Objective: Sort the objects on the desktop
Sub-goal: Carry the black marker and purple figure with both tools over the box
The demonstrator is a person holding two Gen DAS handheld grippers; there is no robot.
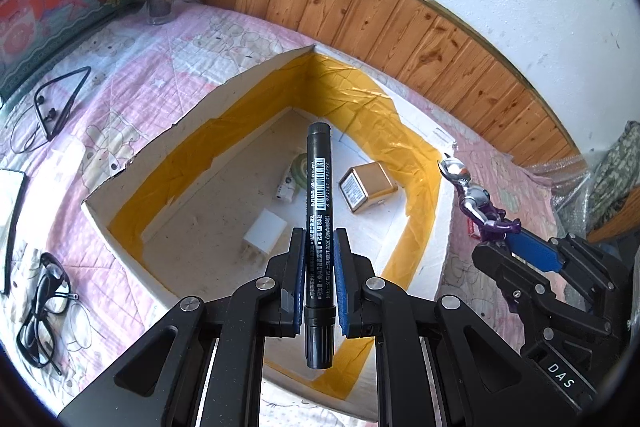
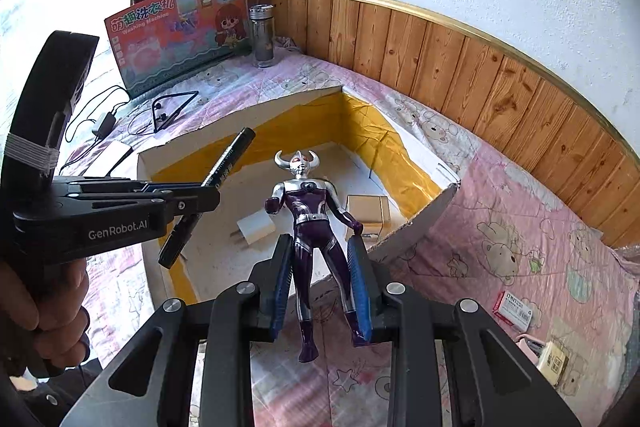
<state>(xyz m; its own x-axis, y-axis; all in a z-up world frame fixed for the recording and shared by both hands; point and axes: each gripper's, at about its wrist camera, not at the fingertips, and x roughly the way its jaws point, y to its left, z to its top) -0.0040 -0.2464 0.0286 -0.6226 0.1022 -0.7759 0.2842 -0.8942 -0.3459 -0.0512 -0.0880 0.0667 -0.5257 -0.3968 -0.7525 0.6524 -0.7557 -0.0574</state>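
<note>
I have left gripper (image 1: 319, 239) clamped on black marker (image 1: 319, 187) over cardboard box (image 1: 192, 131); right gripper (image 2: 320, 247) grasping purple figure (image 2: 310, 211) above same box, white charger (image 2: 256, 227) inside.

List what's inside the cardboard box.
In the box: white charger, gold box, tape roll over a small white item. The marker hides part of the floor.
</note>
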